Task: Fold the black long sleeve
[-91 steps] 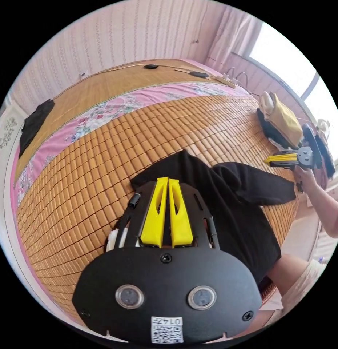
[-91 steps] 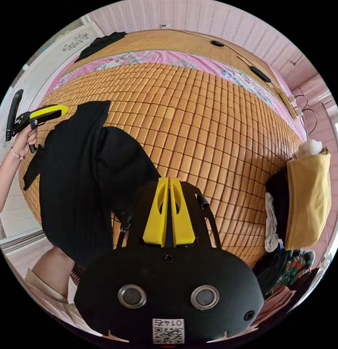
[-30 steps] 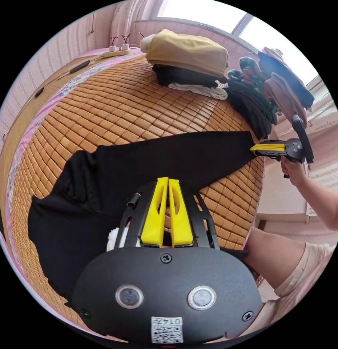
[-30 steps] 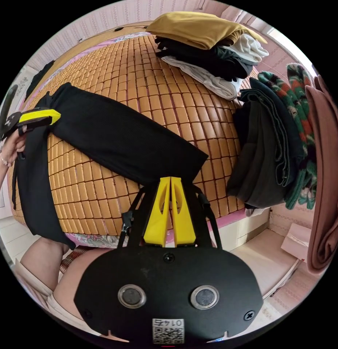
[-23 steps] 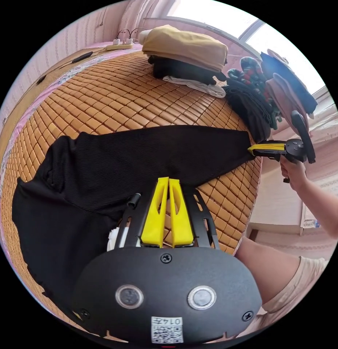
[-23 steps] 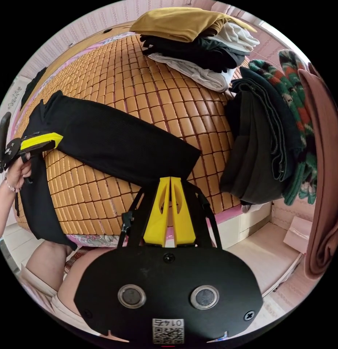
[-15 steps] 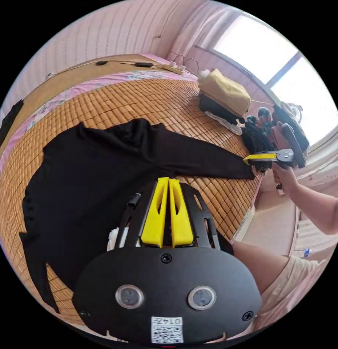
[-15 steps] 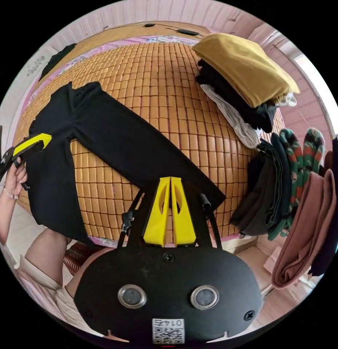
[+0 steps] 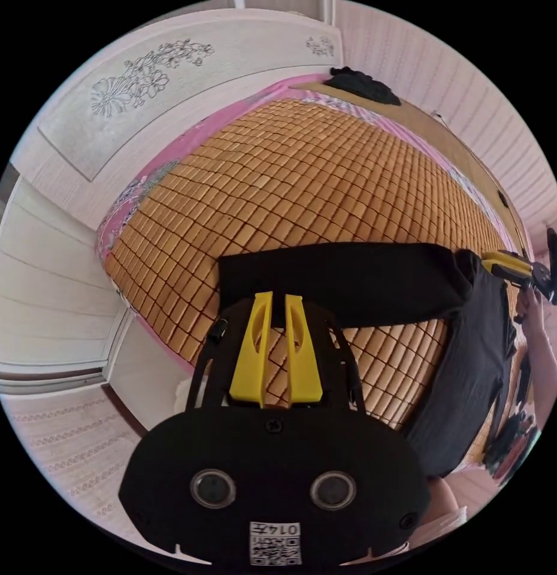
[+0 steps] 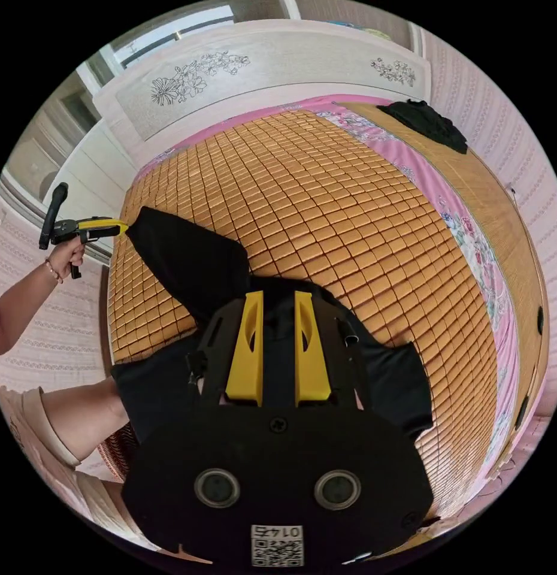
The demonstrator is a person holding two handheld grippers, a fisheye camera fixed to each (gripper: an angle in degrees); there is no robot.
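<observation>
Black long sleeve lies on the bed's bamboo mat, near the edge where I stand. In the left gripper view one sleeve runs straight across the mat from just ahead of my left claw to the shoulder, and the body of the shirt hangs down past that, over the mat's edge. My left claw has its yellow jaws slightly parted with a gap between them; the tips sit at the sleeve's cuff end, and I cannot tell whether they touch the cloth. In the right gripper view that same claw shows off to the side with my hand on its handle, its tip right at the pointed end of the sleeve.

My right claw stands released, jaws well apart, with black cloth showing between them and around the frame; the jaws do not press on it. In the left gripper view it sits at the shoulder of the shirt.

Beyond the mat are a pink floral sheet, a white headboard with flower carvings, and a small dark heap of cloth at the far corner.
</observation>
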